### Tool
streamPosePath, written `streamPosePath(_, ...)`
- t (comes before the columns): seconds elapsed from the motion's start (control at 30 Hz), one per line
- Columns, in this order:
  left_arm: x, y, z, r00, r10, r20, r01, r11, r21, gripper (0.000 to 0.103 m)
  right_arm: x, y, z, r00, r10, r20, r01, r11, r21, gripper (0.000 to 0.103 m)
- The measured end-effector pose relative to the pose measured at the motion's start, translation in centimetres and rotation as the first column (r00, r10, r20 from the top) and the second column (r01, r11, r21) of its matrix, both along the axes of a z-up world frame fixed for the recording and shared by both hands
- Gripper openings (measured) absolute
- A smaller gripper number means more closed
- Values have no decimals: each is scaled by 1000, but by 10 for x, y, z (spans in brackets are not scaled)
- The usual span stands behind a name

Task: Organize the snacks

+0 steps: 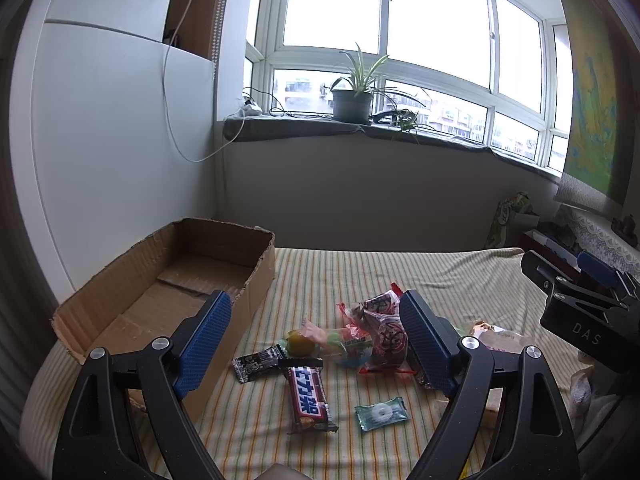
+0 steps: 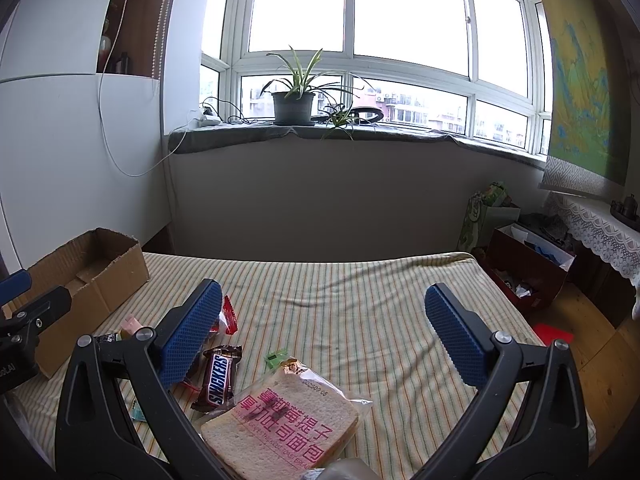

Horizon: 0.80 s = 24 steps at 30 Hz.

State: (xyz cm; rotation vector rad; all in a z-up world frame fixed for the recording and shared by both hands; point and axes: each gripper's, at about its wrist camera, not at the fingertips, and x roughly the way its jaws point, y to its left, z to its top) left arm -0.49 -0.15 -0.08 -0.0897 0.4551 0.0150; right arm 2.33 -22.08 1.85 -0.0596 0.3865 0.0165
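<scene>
A pile of snacks lies on the striped cloth (image 1: 360, 272). In the left wrist view I see a brown Snickers bar (image 1: 309, 399), a green mint candy (image 1: 382, 413), a black wrapper (image 1: 256, 361), a yellow jelly cup (image 1: 299, 343) and red-patterned packets (image 1: 386, 330). An open cardboard box (image 1: 176, 280) stands at the left, with nothing showing in the part I can see. My left gripper (image 1: 316, 332) hovers open above the pile. My right gripper (image 2: 324, 320) is open over a bagged slice of toast (image 2: 284, 420), with a Snickers bar (image 2: 218, 376) just to its left.
A windowsill with a potted plant (image 2: 294, 104) runs along the back wall. Beyond the bed's right edge stand a dark red box (image 2: 528, 268) and a green bag (image 2: 486, 216) on the wooden floor. A lace-covered table (image 2: 600, 216) sits far right.
</scene>
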Motion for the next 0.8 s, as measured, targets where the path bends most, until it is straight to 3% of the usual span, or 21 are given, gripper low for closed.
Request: streamPosePath(0.8, -1, -4, 2, 1000, -15, 10, 14, 1000, 7, 86, 0, -1, -3, 1000, 2, -6, -2, 1000, -1, 103)
